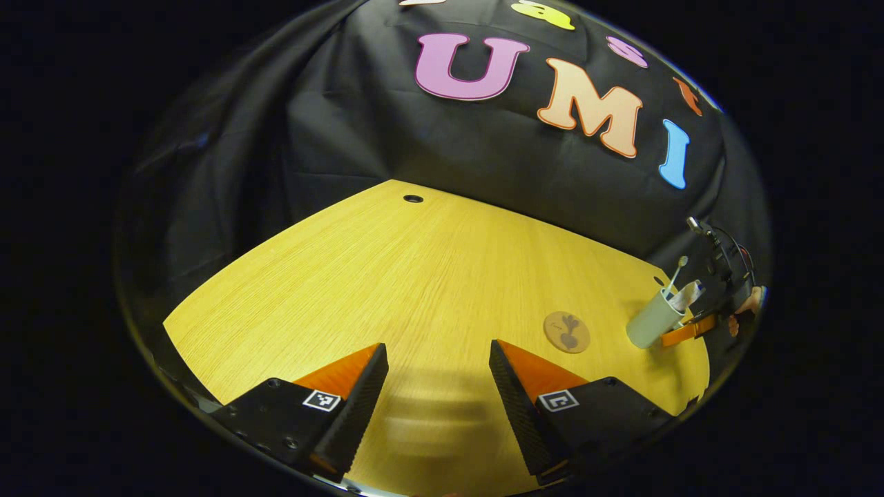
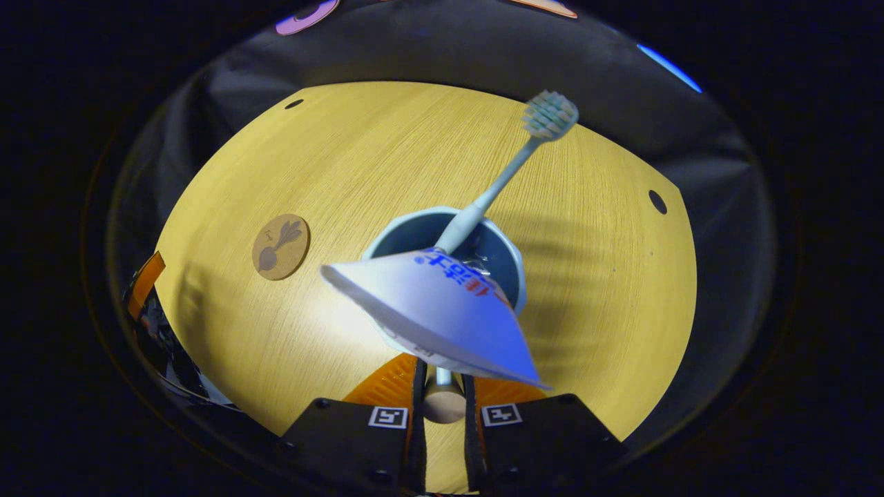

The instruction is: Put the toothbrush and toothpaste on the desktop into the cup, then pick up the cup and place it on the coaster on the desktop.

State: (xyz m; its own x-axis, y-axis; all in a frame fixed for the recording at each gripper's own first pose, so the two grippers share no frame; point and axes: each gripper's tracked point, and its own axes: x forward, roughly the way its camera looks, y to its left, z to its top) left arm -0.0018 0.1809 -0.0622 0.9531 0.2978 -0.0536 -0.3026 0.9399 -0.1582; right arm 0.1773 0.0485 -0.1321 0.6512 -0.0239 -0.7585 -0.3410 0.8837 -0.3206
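Observation:
A pale cup holds the toothbrush, bristles up, and the white toothpaste tube, whose flat end fans out over the rim. My right gripper is shut on a narrow part of the cup's near side. In the left gripper view the cup is at the far right, leaning, with the right gripper behind it. The round cork coaster lies on the desktop left of the cup, apart from it. My left gripper is open over bare wood, nothing between its fingers.
The yellow wooden desktop has small cable holes at the back. Black cloth walls close it in behind and at the sides. An orange finger of the left gripper shows at the left rim of the right gripper view.

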